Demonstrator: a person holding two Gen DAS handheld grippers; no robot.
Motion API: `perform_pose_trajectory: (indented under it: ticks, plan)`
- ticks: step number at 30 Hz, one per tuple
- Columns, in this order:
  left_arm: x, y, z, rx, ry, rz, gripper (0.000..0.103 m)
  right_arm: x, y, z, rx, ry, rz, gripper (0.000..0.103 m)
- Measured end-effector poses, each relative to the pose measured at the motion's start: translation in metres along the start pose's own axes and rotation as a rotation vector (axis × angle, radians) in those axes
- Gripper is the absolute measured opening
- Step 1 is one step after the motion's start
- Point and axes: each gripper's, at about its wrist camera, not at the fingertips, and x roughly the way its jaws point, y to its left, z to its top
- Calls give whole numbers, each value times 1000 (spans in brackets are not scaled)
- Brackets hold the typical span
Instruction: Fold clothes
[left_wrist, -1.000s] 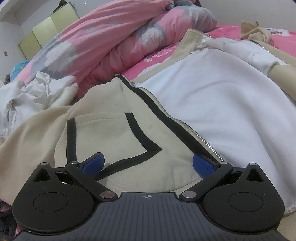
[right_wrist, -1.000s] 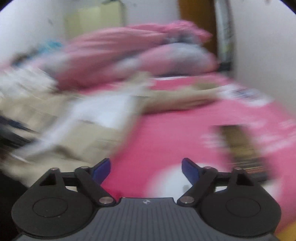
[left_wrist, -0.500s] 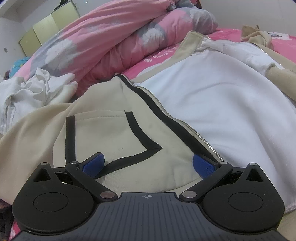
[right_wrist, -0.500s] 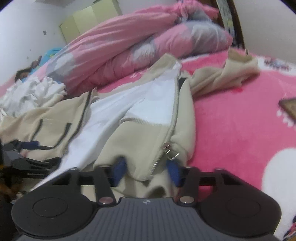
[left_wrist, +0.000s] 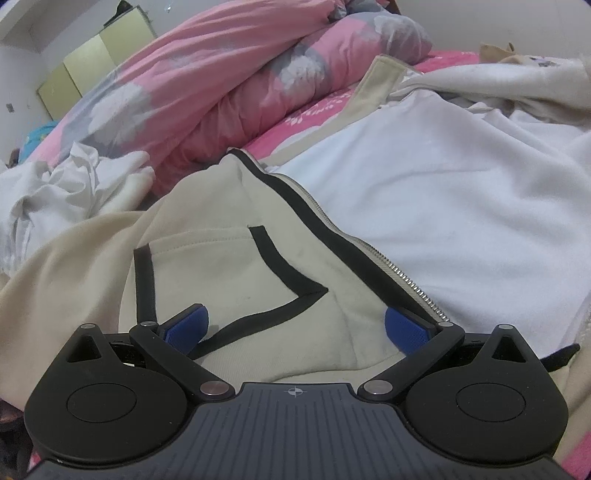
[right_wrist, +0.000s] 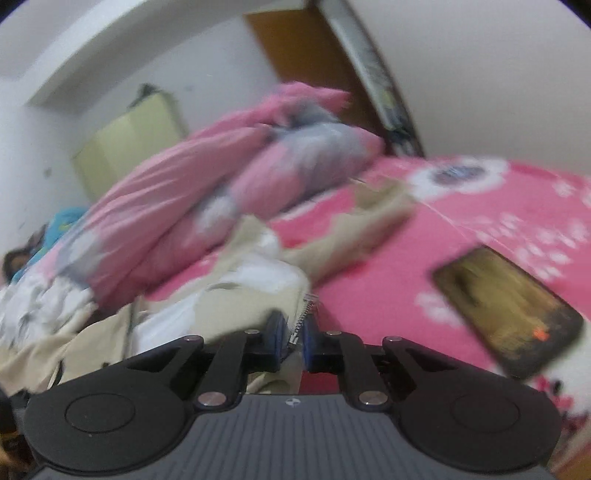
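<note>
Bed: we see a pink blanket (right_wrist: 461, 229) under a cream zip hoodie (left_wrist: 229, 258), spread unzipped.
Right tongs (right_wrist: 293, 341): just closing, we pinch the hoodie's zipper edge (right_wrist: 301, 319).
Left tongs (left_wrist: 295, 326): spread wide over the hoodie's pocket (left_wrist: 207, 273).

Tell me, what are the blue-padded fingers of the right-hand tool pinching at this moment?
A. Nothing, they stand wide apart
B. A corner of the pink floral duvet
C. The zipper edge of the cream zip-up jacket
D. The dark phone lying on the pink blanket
C: the right gripper has just been closing, and its blue fingers press on the metal-toothed zipper edge of the cream zip-up jacket.
</note>
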Motion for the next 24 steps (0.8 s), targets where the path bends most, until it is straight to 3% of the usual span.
perform_pose_trajectory:
  ticks: [2, 4, 8, 11, 15, 18, 21, 24]
  plan:
    - [1, 2, 1, -14, 5, -9, 103, 15, -20, -11, 86, 74, -17, 12]
    - [0, 5, 2, -26, 12, -15, 103, 20, -28, -22, 107, 87, -37, 12]
    - [-12, 15, 4, -61, 34, -23, 103, 6, -16, -19, 54, 9, -75, 11]
    - [-31, 35, -1, -150, 36, -61, 103, 4, -3, -13, -91, -37, -206, 8]
    - [-58, 66, -17, -285, 36, -89, 103, -9, -9, -8, -29, -16, -152, 11]
    - [-78, 80, -31, -354, 18, -114, 103, -32, 5, -11, -82, -108, -213, 11]
    - [-99, 78, -37, -330, -36, -173, 103, -54, 17, -10, -113, -193, -218, 11]
    - [-117, 62, -37, -236, -110, -246, 103, -57, 32, -11, -153, -165, -126, 12]
